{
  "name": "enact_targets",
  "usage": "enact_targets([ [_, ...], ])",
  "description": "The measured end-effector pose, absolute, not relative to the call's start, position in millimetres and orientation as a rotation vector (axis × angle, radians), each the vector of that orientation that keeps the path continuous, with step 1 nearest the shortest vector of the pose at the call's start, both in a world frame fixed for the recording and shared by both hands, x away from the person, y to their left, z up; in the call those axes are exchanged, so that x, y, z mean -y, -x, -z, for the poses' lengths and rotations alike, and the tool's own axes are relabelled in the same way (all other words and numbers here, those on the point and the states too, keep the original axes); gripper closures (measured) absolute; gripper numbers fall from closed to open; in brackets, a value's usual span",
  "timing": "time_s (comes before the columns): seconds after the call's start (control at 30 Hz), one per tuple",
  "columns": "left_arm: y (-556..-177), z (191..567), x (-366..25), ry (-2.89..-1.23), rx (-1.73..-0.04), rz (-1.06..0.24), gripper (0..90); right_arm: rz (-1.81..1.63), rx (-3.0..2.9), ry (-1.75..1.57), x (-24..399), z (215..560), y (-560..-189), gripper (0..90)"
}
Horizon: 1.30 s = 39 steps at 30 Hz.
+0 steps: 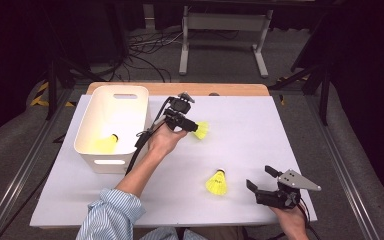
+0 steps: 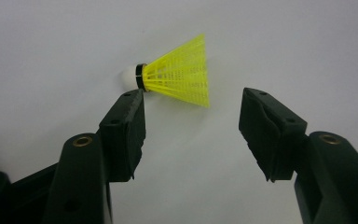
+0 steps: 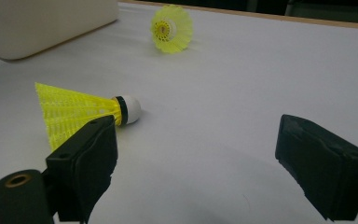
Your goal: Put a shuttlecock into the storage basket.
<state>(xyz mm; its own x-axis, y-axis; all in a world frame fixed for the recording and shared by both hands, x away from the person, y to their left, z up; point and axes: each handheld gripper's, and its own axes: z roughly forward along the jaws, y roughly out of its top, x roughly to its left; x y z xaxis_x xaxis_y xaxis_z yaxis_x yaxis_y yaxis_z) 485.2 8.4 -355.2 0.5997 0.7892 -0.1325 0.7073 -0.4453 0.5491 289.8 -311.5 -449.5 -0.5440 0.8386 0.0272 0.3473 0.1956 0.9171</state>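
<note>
A yellow shuttlecock [image 1: 201, 130] with a white cork lies on its side near the middle of the white table. My left gripper [image 1: 191, 125] hovers beside it, open; in the left gripper view the shuttlecock [image 2: 179, 77] rests just past the jaw tips of that gripper [image 2: 194, 100], its cork by the left tip, nothing pinched. A second yellow shuttlecock [image 1: 216, 183] lies nearer the front. My right gripper [image 1: 260, 176] stands open to its right. The right gripper view shows this shuttlecock [image 3: 84, 112] off the left jaw of my right gripper [image 3: 196, 123], untouched, and the first shuttlecock [image 3: 171, 29] farther back.
A white plastic basket [image 1: 87, 120] stands at the table's left with another yellow shuttlecock [image 1: 106, 144] inside; its corner [image 3: 42, 23] appears in the right gripper view. The white tabletop [image 1: 260, 130] has a wooden far edge. Cables and a stand sit on the floor behind.
</note>
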Motion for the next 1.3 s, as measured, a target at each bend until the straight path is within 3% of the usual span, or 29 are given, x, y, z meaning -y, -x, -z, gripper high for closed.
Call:
enact_targets([
  [1.3,-510,391,14,-2.240,-1.256,-0.129,41.3,-1.323,-1.997,-1.106,311,450,-290,13.3],
])
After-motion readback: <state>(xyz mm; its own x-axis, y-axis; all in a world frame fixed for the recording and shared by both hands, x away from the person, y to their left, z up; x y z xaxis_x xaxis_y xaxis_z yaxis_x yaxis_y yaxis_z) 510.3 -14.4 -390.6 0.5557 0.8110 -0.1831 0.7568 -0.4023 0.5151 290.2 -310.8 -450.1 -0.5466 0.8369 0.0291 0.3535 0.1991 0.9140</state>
